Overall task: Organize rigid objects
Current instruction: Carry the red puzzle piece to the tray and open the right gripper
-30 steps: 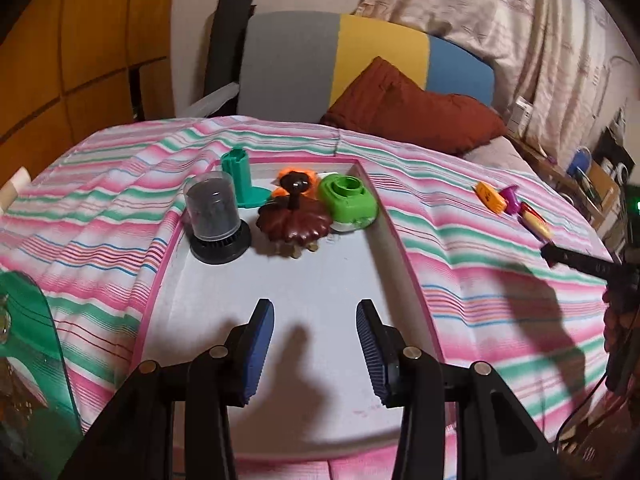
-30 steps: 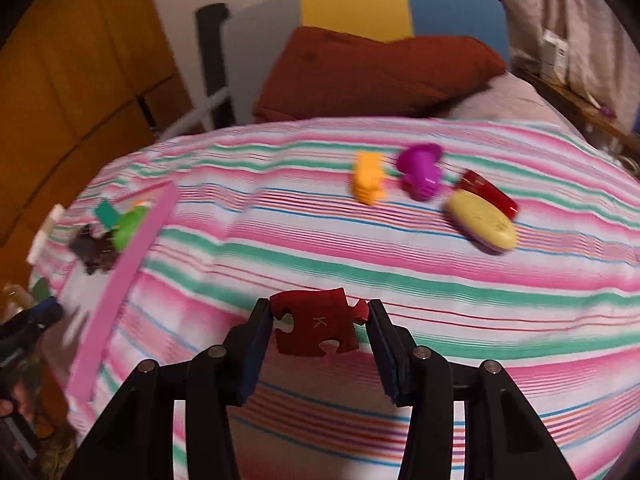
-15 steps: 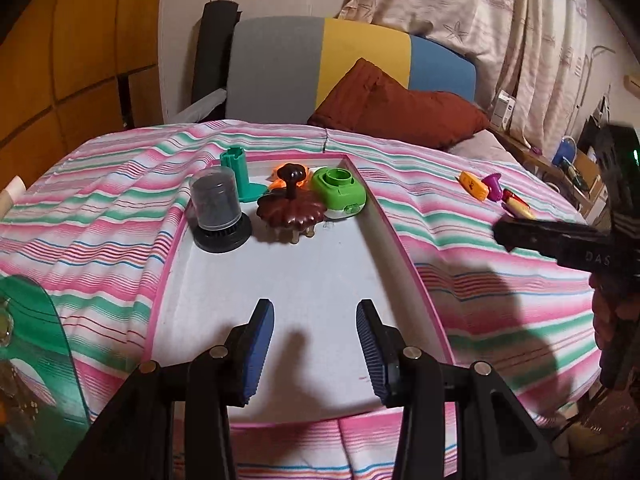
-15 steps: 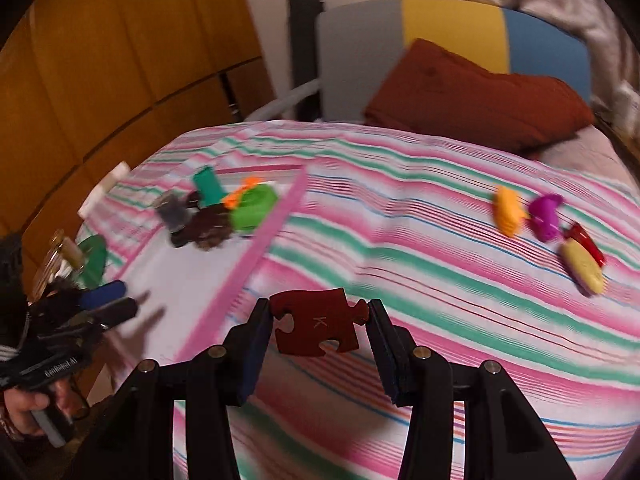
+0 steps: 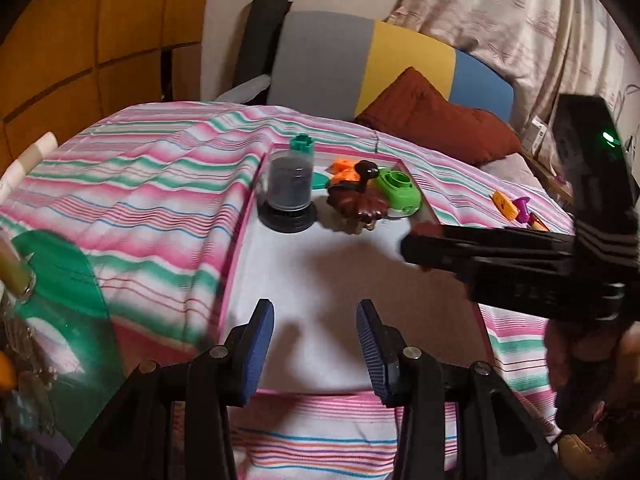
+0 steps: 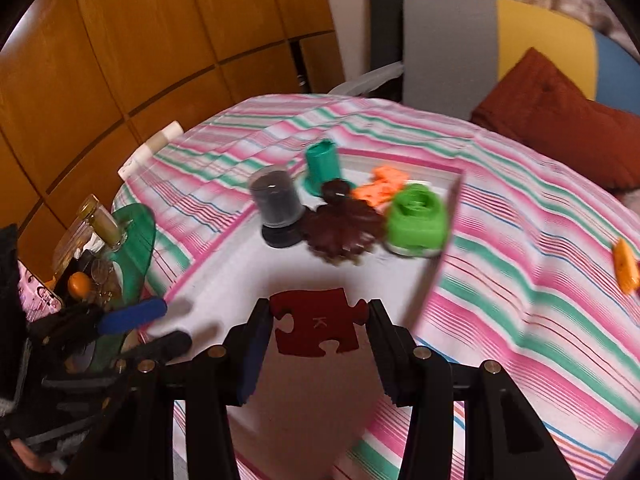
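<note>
The right gripper (image 6: 318, 330) clamped the red puzzle piece (image 6: 316, 328) over the white tray (image 6: 224, 276); at nine o'clock, the left gripper (image 5: 315, 338) gaped empty

Orange toy (image 6: 625, 268) cut off, blurred

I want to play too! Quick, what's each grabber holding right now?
Left gripper: open, holding nothing, over the white tray.
Right gripper: closed on the red puzzle piece.
</note>
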